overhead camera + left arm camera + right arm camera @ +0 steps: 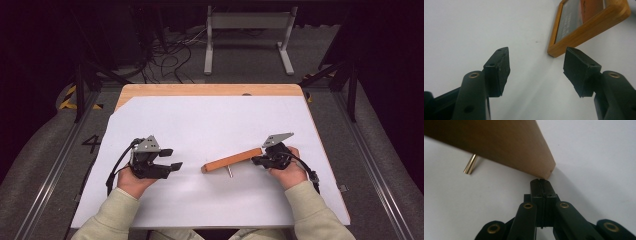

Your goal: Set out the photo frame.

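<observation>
A brown wooden bar (pixel 232 160) lies slantwise on the white sheet (pixel 210 125), right of the middle. A short brass pin (pixel 229 172) sticks out beside it, also seen in the right gripper view (pixel 470 165). My right gripper (pixel 255 160) is shut with nothing between its jaws. Its tips (pixel 541 182) sit right at the lower corner of the wooden bar's (pixel 499 145) end. My left gripper (pixel 175 158) rests on the left of the sheet, pointing right, about a hand's width from the bar. Its jaws (pixel 536 65) stand open and empty over the bare sheet.
The sheet covers a wooden table whose rim (pixel 210 90) shows along the far side. A wooden corner (pixel 564 47) appears ahead of the left jaws. A grey metal stand (pixel 247 40) and cables (pixel 165 55) are on the floor beyond.
</observation>
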Tool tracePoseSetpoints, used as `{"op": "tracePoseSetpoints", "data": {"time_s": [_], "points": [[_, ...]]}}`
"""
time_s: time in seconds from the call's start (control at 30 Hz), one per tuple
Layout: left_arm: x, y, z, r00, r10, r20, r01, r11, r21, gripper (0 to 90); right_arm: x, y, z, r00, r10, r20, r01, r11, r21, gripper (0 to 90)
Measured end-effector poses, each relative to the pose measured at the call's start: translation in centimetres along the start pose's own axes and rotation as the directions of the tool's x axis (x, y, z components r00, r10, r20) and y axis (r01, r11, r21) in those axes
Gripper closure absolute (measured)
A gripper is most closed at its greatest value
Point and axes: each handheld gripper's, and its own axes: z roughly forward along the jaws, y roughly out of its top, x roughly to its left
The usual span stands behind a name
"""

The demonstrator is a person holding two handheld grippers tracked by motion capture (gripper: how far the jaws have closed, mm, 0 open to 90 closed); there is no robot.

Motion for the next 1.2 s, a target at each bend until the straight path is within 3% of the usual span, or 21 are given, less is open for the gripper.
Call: {"op": "tracePoseSetpoints", "data": {"time_s": [0.2,0.37,0.53,0.73,0.93,1.07,1.2], "points": [[-0.1,-0.1,0.6,0.9999,-0.012,0.004,0.012,0.9995,0.029,40.2,-1.1,0.6,0.7,0.9992,0.030,0.028,-0.030,1.000,-0.004,90.0],[-0.2,-0.2,1.1,0.9995,-0.024,0.021,0.023,0.9987,0.046,43.4,-1.6,1.4,0.9,0.9982,0.049,0.034,-0.047,0.998,-0.049,90.0],[-0.5,-0.3,1.7,0.9992,-0.030,0.026,0.028,0.9974,0.066,46.1,-1.9,1.9,1.5,0.9972,0.058,0.047,-0.056,0.998,-0.035,90.0],[-0.3,-0.4,1.8,0.9978,-0.053,0.040,0.050,0.9965,0.067,49.2,-2.0,1.2,0.5,0.9971,0.060,0.048,-0.059,0.998,-0.011,90.0],[-0.2,-0.2,2.1,0.9965,-0.070,0.044,0.067,0.9957,0.064,62.6,-1.4,0.8,-1.4,0.9994,0.031,0.018,-0.031,0.999,-0.014,90.0],[0.0,0.0,2.9,0.9946,-0.091,0.050,0.087,0.9938,0.068,83.4,-1.0,0.7,-1.8,0.9997,0.022,0.013,-0.022,1.000,-0.008,90.0],[0.0,0.2,4.3,0.9920,-0.107,0.067,0.101,0.9910,0.088,89.2,-1.1,0.4,-2.6,0.9992,0.032,0.024,-0.031,0.999,-0.019,90.0]]}}
